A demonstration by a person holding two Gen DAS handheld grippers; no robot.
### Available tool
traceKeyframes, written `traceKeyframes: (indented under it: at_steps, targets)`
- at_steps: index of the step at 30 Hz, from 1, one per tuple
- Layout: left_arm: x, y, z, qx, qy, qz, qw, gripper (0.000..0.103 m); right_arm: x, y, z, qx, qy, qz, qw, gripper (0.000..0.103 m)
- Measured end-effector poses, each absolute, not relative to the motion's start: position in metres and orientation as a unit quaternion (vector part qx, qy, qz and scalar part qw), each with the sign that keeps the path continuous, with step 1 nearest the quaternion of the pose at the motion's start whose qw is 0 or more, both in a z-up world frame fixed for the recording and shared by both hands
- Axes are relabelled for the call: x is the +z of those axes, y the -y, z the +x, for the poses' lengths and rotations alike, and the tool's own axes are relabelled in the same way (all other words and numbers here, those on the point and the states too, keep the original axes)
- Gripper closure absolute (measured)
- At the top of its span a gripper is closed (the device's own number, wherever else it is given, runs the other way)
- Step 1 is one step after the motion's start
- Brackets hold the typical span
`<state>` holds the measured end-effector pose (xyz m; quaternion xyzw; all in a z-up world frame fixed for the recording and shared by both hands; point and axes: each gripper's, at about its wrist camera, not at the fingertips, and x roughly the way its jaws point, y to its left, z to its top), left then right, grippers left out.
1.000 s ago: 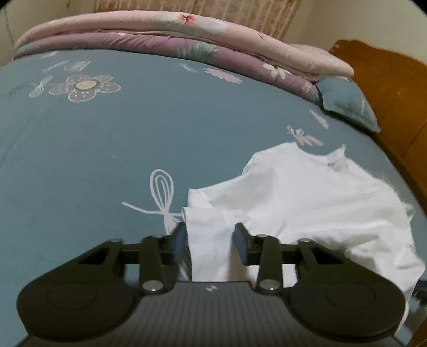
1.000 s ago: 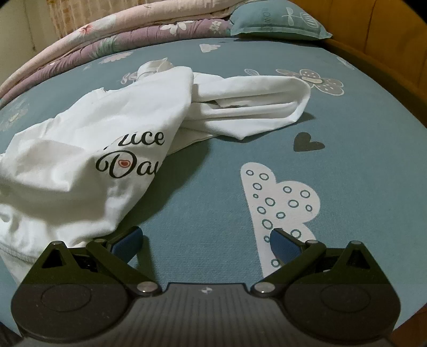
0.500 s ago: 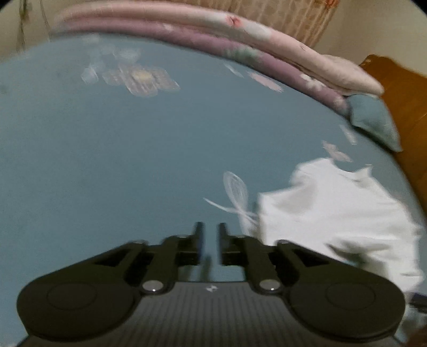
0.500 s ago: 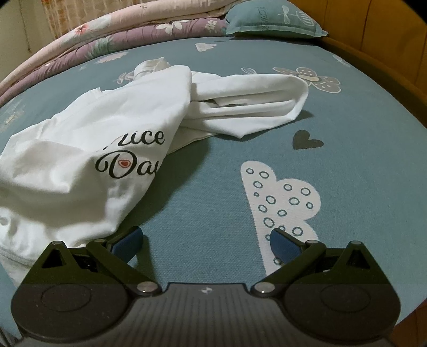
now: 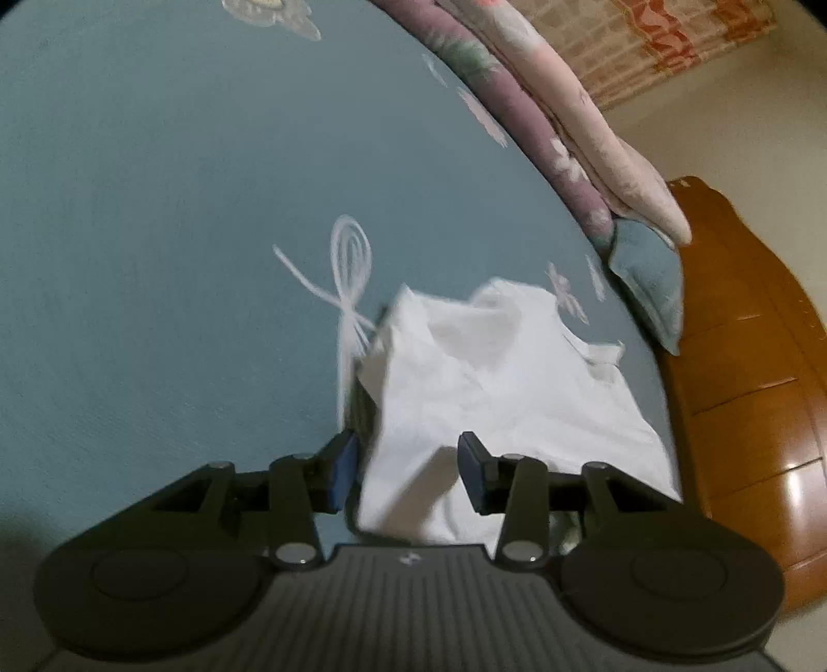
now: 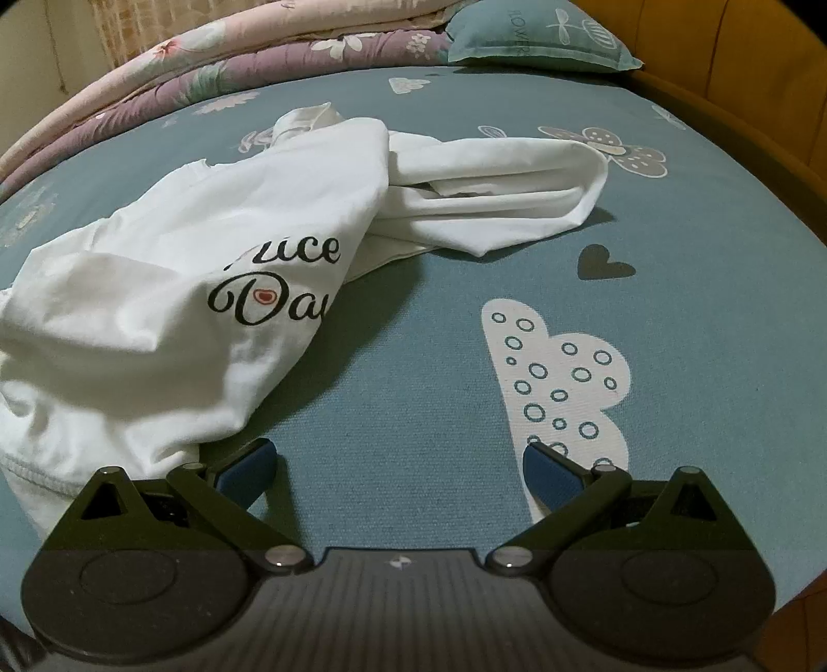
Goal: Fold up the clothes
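"ice Da" (cut off) on white shirt (image 6: 196, 269), "FLOWER" on pillow (image 6: 542, 36)

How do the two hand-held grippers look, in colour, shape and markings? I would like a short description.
Both look alike. The left hand-held gripper and the right hand-held gripper have a black plastic body with ribbed grooves in the middle, a small white logo, two rounded discs at the sides, and jointed black link arms with silver pivot pins. The finger pads are blue. No cables, hands or sleeves show.

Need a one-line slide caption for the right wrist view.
Open right gripper hovers over the teal bedsheet beside a crumpled white T-shirt with black script lettering.
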<state>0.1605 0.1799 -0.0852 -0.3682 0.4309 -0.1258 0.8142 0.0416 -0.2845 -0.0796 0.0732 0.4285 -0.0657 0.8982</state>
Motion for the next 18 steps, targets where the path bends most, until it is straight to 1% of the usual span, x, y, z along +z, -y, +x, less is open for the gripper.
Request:
traceKeyframes:
  at_steps: [4,6,7,8,9,11,16,17,18]
  targets:
    - [-0.095,-0.18,0.151,-0.141,-0.42,-0.382,0.811,0.062,-0.081,0.286,0.04,-0.063,-0.426,0.074,0.9,0.0]
    - [-0.099,-0.185,0.156,-0.128,-0.419,-0.401,0.804,0.073,-0.081,0.285,0.041,-0.063,-0.427,0.073,0.899,0.0]
    - [-0.099,-0.184,0.158,-0.117,-0.422,-0.399,0.806,0.083,-0.08,0.285,0.041,-0.063,-0.427,0.072,0.899,0.0]
    - [-0.097,-0.182,0.158,-0.109,-0.425,-0.388,0.81,0.088,-0.08,0.285,0.041,-0.063,-0.427,0.071,0.899,0.0]
    - [-0.093,-0.179,0.158,-0.104,-0.425,-0.371,0.819,0.089,-0.08,0.285,0.04,-0.062,-0.427,0.072,0.899,0.0]
    - [-0.081,-0.169,0.153,-0.097,-0.419,-0.327,0.842,0.095,-0.081,0.286,0.04,-0.061,-0.426,0.071,0.9,0.0]
    - [-0.041,-0.178,0.149,-0.088,-0.398,-0.27,0.872,0.097,-0.08,0.285,0.042,-0.063,-0.432,0.068,0.897,0.0]
    - [-0.033,-0.184,0.148,-0.082,-0.393,-0.263,0.877,0.103,-0.08,0.286,0.042,-0.063,-0.431,0.07,0.897,0.0]
    - [-0.024,-0.192,0.146,-0.076,-0.387,-0.256,0.882,0.103,-0.081,0.285,0.042,-0.063,-0.431,0.07,0.898,0.0]
